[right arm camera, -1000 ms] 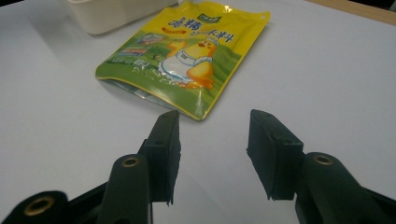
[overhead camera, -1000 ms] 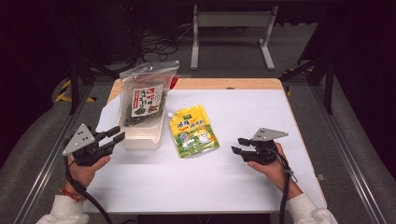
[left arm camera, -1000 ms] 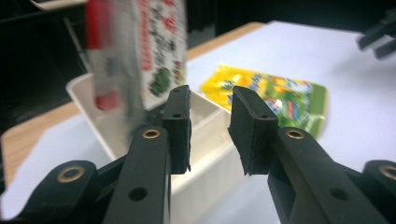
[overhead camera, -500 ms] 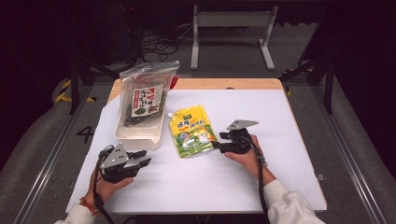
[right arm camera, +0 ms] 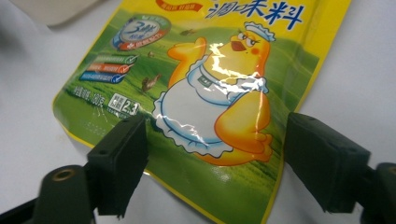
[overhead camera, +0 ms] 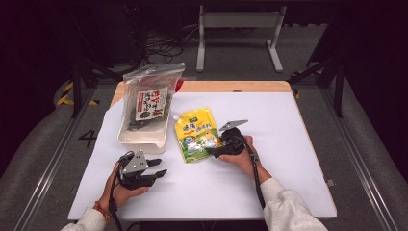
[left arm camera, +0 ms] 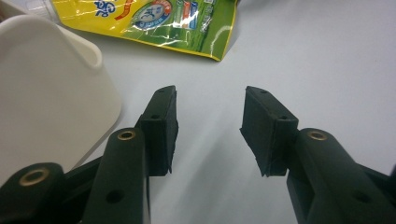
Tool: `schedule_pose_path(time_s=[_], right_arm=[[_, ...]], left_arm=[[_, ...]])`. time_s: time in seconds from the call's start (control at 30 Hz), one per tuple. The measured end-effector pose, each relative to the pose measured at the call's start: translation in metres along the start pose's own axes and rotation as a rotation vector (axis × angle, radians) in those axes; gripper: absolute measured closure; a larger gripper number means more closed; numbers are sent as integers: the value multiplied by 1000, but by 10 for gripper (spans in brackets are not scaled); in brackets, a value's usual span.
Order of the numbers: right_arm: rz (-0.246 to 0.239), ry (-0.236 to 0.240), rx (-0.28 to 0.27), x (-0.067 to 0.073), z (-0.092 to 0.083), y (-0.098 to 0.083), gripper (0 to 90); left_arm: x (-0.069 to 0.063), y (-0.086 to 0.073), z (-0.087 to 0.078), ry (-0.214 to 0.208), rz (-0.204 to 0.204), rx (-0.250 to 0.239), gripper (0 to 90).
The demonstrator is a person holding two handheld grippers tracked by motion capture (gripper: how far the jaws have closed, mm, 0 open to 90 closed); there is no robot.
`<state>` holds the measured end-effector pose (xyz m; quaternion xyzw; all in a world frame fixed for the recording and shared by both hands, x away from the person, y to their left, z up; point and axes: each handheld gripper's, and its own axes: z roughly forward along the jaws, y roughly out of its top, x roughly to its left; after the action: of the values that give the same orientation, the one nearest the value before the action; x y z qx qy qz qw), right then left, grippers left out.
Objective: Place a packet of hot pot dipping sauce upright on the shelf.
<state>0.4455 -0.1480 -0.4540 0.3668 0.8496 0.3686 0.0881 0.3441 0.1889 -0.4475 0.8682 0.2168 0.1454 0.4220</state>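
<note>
The yellow pouch lies flat on the counter, just right of the white tub. The right gripper, jaws just widened, straddles the pouch's lower corner without pinching. The left gripper, jaws just parted and empty, sits below the tub.

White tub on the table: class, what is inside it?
A clear bag of dark seaweed stands in the white tub, leaning back. The tub's floor beneath it is covered.

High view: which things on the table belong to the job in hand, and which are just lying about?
In the job:
- yellow seasoning pouch, between the open jaws of the right gripper
- left gripper, open, near the white tub

Lying about:
- seaweed bag standing in the tub
- metal stand on the floor behind the table
</note>
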Motion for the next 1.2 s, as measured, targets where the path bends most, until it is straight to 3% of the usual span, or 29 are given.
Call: schedule_pose_path(time_s=[0.03,0.2,0.23,0.57,0.7,0.83,0.87,0.93,1.0,1.13,1.2], right_arm=[[-26,-17,17,2,0,2,264],[-46,-36,46,6,0,6,329],[-42,-33,42,6,-2,5,388],[-65,-10,29,7,-5,4,547],[-77,2,17,8,-7,3,613],[-88,10,2,12,-9,0,628],[-87,27,-23,14,-13,-3,733],[-89,61,-29,13,-18,-6,743],[-94,64,-27,14,-19,-10,754],[-121,78,-41,16,-29,-19,805],[-170,58,-71,19,-39,-23,900]], left_arm=[[0,1,1,-4,2,0,553],[1,3,5,-19,-1,3,537],[1,4,6,-26,-2,2,531],[0,2,21,-53,-53,9,491],[-1,2,22,-68,-65,-2,446],[0,3,23,-80,-94,-9,343],[0,3,22,-80,-96,-14,336],[-1,3,22,-91,-108,-20,309],[-1,4,21,-91,-110,-23,299],[-2,7,22,-107,-114,-35,264],[-3,11,25,-106,-110,-36,234]])
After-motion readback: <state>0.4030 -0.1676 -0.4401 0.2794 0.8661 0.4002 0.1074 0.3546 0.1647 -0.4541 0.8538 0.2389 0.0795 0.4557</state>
